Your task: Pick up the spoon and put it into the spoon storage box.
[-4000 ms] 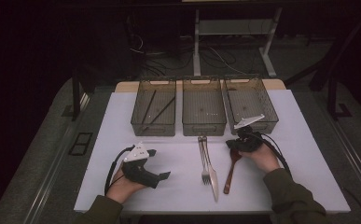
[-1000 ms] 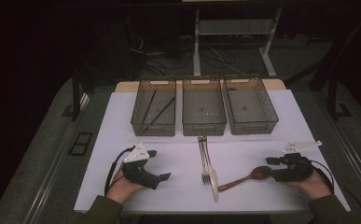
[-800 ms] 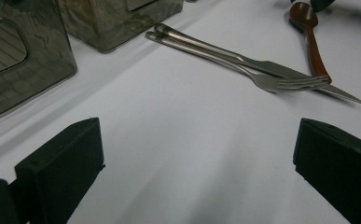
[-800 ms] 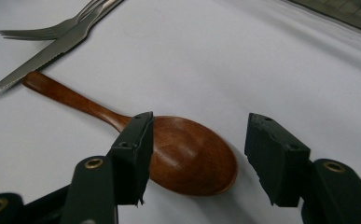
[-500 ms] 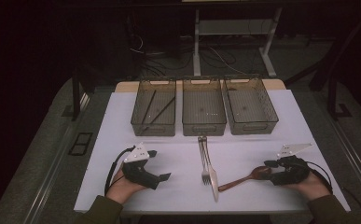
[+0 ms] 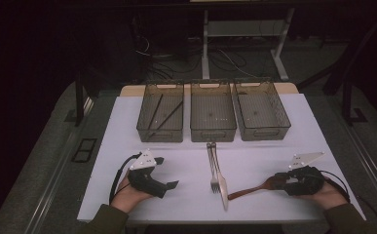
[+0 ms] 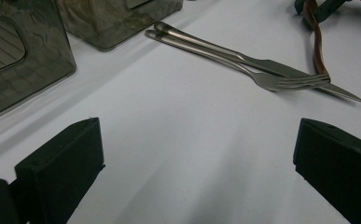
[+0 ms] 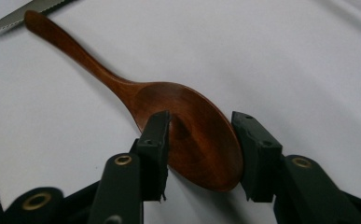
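Ahead of the grippers stood three bins (image 6: 213, 130). The right gripper (image 8: 199, 140) had just been closing, its jaws pinching the wooden spoon (image 8: 187, 126) by its bowl; the grasp looked nearly complete, lifting next. The left gripper (image 7: 197, 158) rested spread, empty.

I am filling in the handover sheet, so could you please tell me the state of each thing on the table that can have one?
Wooden spoon: flat on the table, bowl between the right tool's jaws, which have just been closing.
Right tool: pads at the bowl's edges.
Left tool: open, holding nothing.
Fork: lying beside the knife.
Knife: lying flat.
Left bin: holds dark sticks.
Middle bin: looks empty.
Right bin: looks empty.
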